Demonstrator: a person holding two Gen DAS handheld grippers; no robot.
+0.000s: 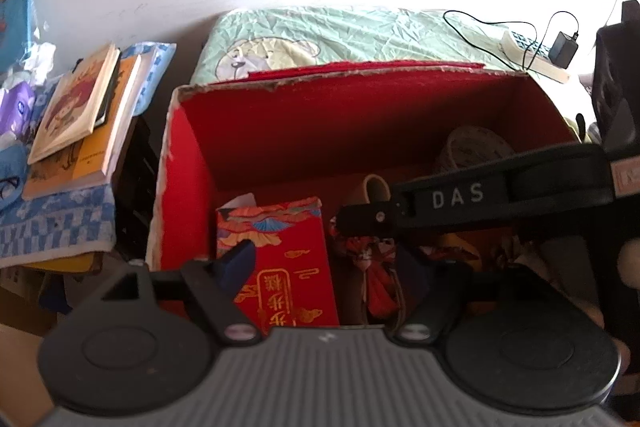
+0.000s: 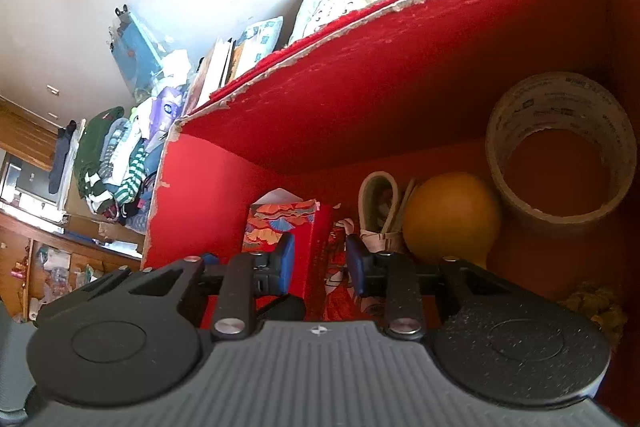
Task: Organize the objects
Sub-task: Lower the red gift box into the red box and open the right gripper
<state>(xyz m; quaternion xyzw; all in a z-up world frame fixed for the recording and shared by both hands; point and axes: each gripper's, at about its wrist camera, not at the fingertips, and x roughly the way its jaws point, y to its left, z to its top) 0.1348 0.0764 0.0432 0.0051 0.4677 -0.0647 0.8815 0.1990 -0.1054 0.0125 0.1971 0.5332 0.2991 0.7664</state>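
Pictured from the right wrist: right gripper [image 2: 320, 267] low inside the red box [image 2: 360, 75], jaws parted a moderate way and straddling the top edge of the red packet [image 2: 308, 239], which stands upright at 12 o'clock; contact with the blue pads [image 2: 285, 263] not possible to confirm. Judged to be the step in hand: closing on the packet to lift or reseat it. Best done with the pads square to its flat faces, a gentle squeeze, and a straight pull clear of the fabric pouch [image 2: 344, 279] just beside it at 1 o'clock.

From the left wrist: left gripper [image 1: 324, 259] hovering over the near edge of the box, jaws wide apart and holding nothing, the packet lying between them, the right tool's arm crossing from 3 o'clock.

Farther in: orange ball [image 2: 450, 215] at 1 o'clock, touching a cream strap [image 2: 378, 203], with the tape roll [image 2: 560, 155] at 2 o'clock against the far wall.

Beyond the box: stacked books [image 1: 76, 115] on a chequered cloth at 10 o'clock, a bed [image 1: 340, 35] at 12.
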